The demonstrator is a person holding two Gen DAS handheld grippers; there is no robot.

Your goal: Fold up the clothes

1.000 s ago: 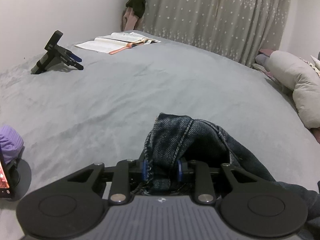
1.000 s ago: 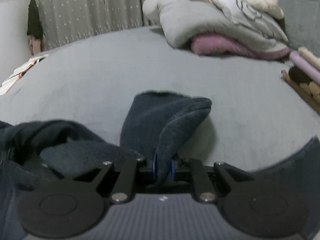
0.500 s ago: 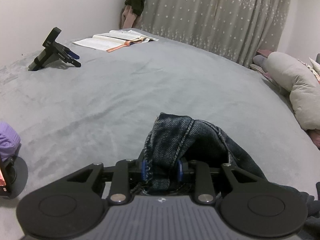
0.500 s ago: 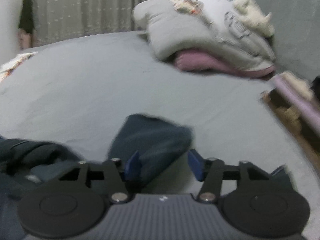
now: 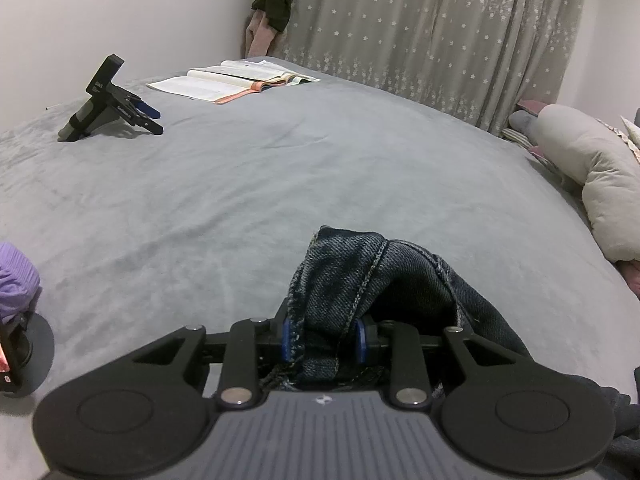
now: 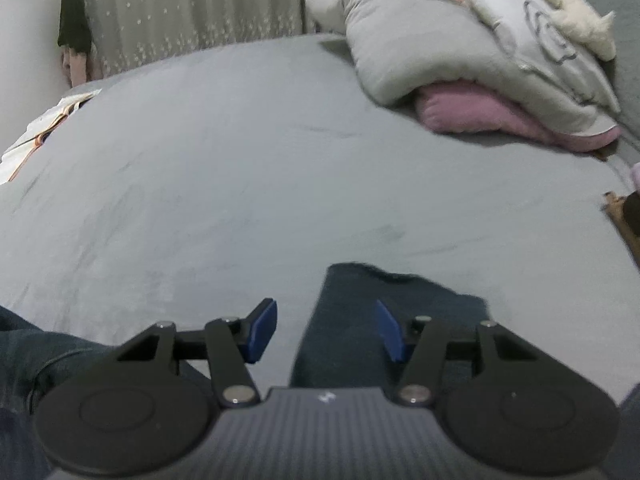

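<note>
Clamping a bunched denim fold, the left gripper (image 5: pixel 323 339) holds the jeans (image 5: pixel 360 280); rest trails right. Right gripper (image 6: pixel 326 330), jaws closing w/o contact, over a leg end (image 6: pixel 384 320) pointing away on bed (image 6: pixel 280 160).

Both wrist cams low, overlooking bed (image 5: pixel 280 184).

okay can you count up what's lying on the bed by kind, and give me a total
Dark jeans: 1
Open books: 1
Spare black gripper tools: 1
Grey pillows: 1
Pink cushions under the pillow: 1
Purple cloth at the left edge: 1
Total: 6
</note>
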